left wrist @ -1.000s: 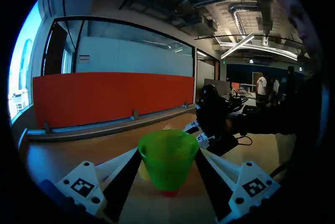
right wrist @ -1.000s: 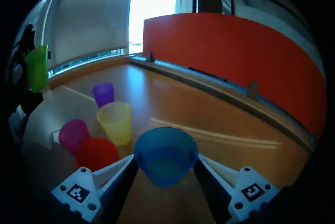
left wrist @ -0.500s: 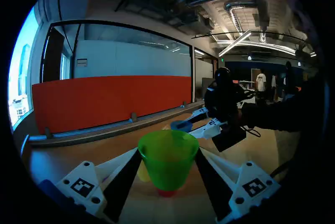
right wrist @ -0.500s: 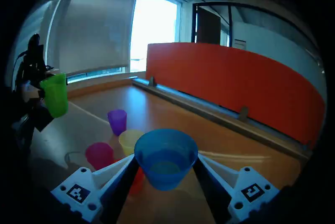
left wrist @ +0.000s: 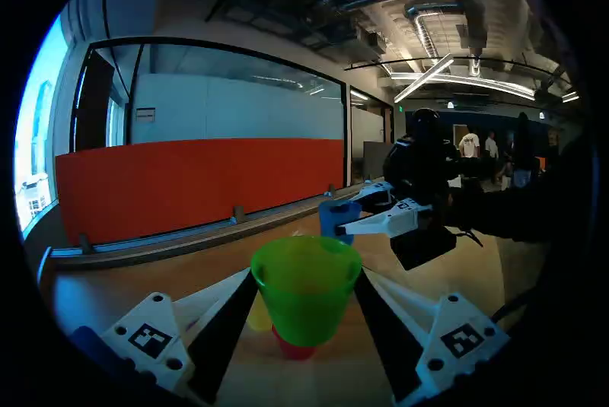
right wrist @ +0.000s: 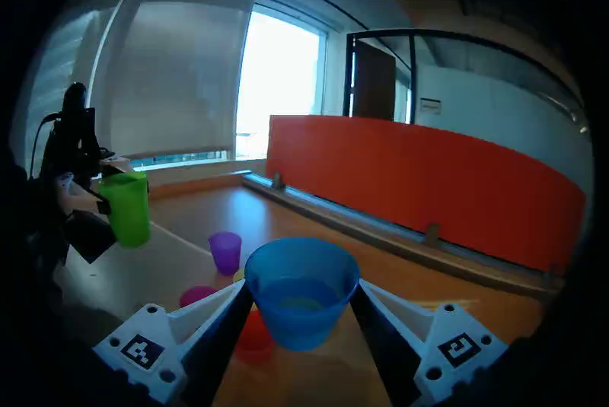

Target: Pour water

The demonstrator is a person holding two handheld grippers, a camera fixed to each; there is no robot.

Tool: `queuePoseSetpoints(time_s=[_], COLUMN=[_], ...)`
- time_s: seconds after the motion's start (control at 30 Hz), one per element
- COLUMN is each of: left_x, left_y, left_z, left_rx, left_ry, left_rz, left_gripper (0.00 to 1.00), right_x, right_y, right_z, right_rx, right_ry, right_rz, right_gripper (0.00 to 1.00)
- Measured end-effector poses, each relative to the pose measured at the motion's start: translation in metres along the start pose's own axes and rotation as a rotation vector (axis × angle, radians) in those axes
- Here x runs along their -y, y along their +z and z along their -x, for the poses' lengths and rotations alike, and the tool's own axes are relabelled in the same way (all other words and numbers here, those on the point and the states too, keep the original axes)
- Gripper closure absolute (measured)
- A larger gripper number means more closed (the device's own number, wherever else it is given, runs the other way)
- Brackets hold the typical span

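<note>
- The wooden table [right wrist: 304,217] runs along an orange partition [right wrist: 426,179]; a bright window [right wrist: 278,87] sits upper centre in the right gripper view.
- Four loose cups cluster on the table at lower left of that view: a purple cup [right wrist: 225,252] farthest back, a pink cup [right wrist: 196,297] and a red cup [right wrist: 255,338] nearer. A sliver of a yellow cup [right wrist: 238,275] is partly hidden behind the gripper's finger and load.
- In the left gripper view, ceiling ducts [left wrist: 426,19] fill the upper right and people [left wrist: 476,144] stand far off at right.
- The left gripper [left wrist: 304,293] is clamped on the green cup [left wrist: 306,308], a finger pressed to each side. The cup hides most of the red and yellow cups below it.
- The green cup stands upright, mouth up, long axis vertical. In the right gripper view it hangs at mid-left, clear of the table.
- The right gripper [right wrist: 302,289] is closed on the blue cup [right wrist: 302,323], squeezed from both sides at bottom centre.
- The blue cup is upright, rim up, with water [right wrist: 301,303] lying level in its lower part.
- In the left gripper view the blue cup sits just right of centre, above and behind the green cup's rim, the two apart.
</note>
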State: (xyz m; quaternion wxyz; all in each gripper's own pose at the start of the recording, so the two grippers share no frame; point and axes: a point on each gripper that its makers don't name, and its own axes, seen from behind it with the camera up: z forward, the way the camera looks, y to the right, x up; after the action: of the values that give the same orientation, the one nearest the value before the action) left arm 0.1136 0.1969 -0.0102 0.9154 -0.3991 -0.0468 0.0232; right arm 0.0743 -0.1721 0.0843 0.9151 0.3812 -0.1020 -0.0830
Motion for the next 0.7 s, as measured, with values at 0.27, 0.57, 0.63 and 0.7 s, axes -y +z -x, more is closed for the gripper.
queuePoseSetpoints(time_s=[0.27, 0.57, 0.63, 0.7], left_x=[0.000, -0.002, -0.003, -0.003], left_y=[-0.001, -0.004, -0.005, -0.005], left_z=[0.002, 0.001, 0.001, 0.001], left_rx=[-0.001, -0.008, -0.009, -0.010], left_ry=[-0.005, 0.000, 0.000, 0.000], left_rz=[0.004, 0.007, 0.007, 0.008], left_gripper=[0.13, 0.13, 0.13, 0.13], right_x=[0.006, 0.022, 0.025, 0.027], right_y=[-0.008, -0.017, -0.020, -0.023], right_z=[-0.020, -0.043, -0.048, -0.051], right_rx=[-0.065, -0.136, -0.147, -0.155], right_ry=[0.001, -0.014, -0.017, -0.020], right_rz=[0.011, 0.005, 0.005, 0.006], right_gripper=[0.11, 0.11, 0.11, 0.11])
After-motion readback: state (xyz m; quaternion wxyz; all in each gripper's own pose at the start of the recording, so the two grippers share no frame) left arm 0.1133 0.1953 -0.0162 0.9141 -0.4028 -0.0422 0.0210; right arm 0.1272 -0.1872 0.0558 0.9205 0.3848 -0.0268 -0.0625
